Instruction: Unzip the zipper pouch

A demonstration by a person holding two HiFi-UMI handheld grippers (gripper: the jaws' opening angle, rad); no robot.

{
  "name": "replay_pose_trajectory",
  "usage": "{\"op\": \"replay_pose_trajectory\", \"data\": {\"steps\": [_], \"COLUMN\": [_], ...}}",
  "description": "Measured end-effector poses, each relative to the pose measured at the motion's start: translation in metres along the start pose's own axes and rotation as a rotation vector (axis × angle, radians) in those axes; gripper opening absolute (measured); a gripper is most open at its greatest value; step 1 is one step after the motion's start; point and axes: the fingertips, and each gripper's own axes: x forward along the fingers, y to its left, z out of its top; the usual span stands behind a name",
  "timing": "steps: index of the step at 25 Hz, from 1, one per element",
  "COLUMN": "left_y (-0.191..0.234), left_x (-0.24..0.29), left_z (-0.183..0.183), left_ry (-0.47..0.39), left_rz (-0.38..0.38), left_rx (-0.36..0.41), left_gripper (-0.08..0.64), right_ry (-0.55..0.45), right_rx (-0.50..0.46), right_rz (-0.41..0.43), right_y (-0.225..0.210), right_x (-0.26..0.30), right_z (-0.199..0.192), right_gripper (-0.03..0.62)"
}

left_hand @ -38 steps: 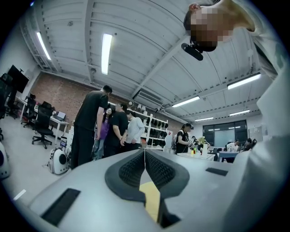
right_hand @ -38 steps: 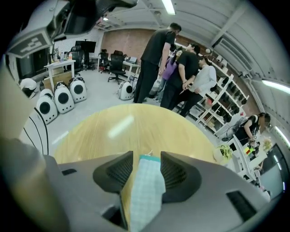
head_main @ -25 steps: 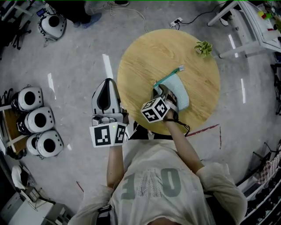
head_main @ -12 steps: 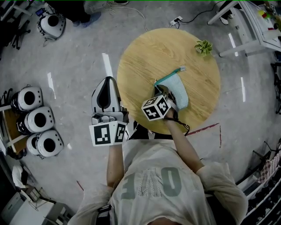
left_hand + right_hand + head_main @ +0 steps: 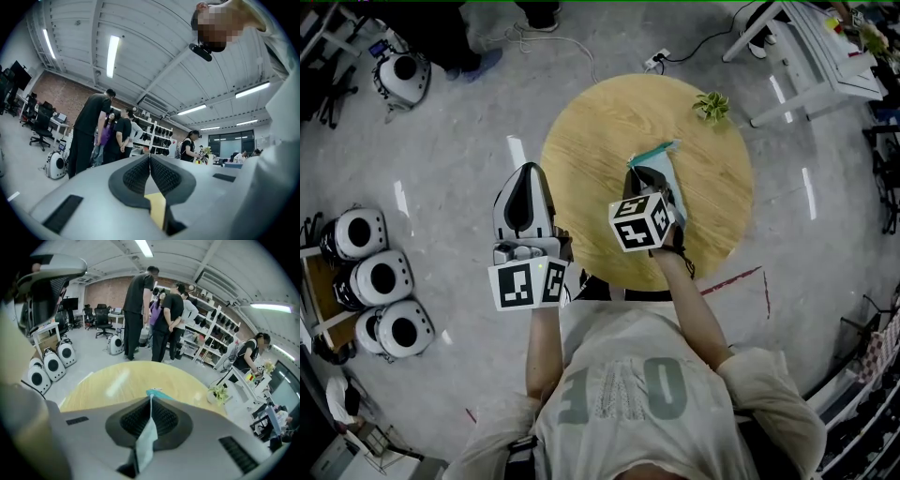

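The light blue zipper pouch (image 5: pixel 660 169) with a teal zipper edge is lifted a little above the round wooden table (image 5: pixel 591 141). My right gripper (image 5: pixel 645 180) is shut on its fabric; its jaws have just been closing with the pouch between them. In the right gripper view the cloth (image 5: pixel 148 439) is pinched between the ribbed pads, with the teal end (image 5: pixel 156 392) sticking out past my right gripper (image 5: pixel 151 400) over the table (image 5: pixel 112 380). My left gripper (image 5: pixel 528 176) hangs off the table's left edge, shut and empty. The left gripper view shows that left gripper (image 5: pixel 150 157) pointing level into the room.
A small potted plant (image 5: pixel 710 106) stands at the table's far right. White round pods (image 5: pixel 382 279) sit on the floor at left. A white table frame (image 5: pixel 797 56) is at the upper right. Several people (image 5: pixel 154 310) stand beyond the table.
My right gripper has closed on the pouch and raised it off the tabletop, so the pouch now stands more on edge. My left gripper rose slightly.
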Motion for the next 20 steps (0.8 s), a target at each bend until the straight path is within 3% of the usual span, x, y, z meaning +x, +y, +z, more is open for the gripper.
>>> {"op": "replay_pose_trajectory", "data": {"steps": [6,13,20], "left_y": [-0.032,-0.081,-0.138], "left_x": [0.007,0.008,0.014], "left_z": [0.028,0.063,0.086], "left_ry": [-0.047,-0.104,-0.128], "left_rz": [-0.053,-0.097,-0.202], "left_rx": [0.015,0.053,0.096], "left_gripper": [0.028,0.029,0.029], "right_ry": [-0.18,-0.521,-0.818], "right_rx": [0.063,0.145,0.191], "right_rz": [-0.026,0.01,0.058], "right_y": [-0.037,-0.078,-0.121], "right_x": [-0.048,-0.142,-0.234], "right_z": [0.045,0.095,0.106], "right_gripper": [0.034,0.034,0.034]}}
